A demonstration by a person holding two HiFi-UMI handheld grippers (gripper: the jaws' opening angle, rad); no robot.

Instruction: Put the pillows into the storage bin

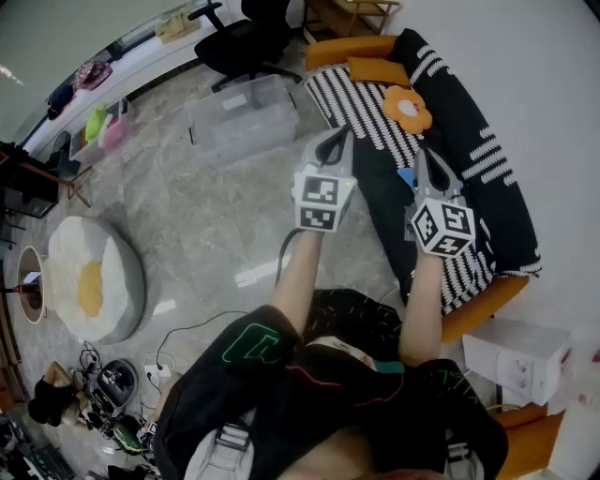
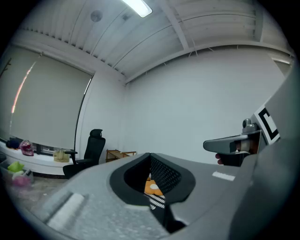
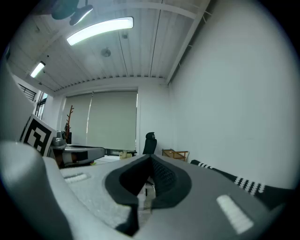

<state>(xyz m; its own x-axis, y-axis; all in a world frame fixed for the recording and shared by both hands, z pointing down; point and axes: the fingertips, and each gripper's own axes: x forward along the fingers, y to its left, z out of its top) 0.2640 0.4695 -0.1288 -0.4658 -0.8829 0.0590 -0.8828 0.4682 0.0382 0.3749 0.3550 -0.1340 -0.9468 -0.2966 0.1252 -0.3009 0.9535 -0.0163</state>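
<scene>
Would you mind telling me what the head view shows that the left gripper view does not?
Only the head view: the clear storage bin on the floor and the egg-shaped cushion. Only the left gripper view: the ceiling light and the window blind. Both: the black office chair, the right gripper and the flower pillow on the striped sofa.

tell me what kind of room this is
Probably a lounge corner in an office or studio: a striped sofa with orange pillows, a black office chair, and a clear storage bin on the tiled floor.
</scene>
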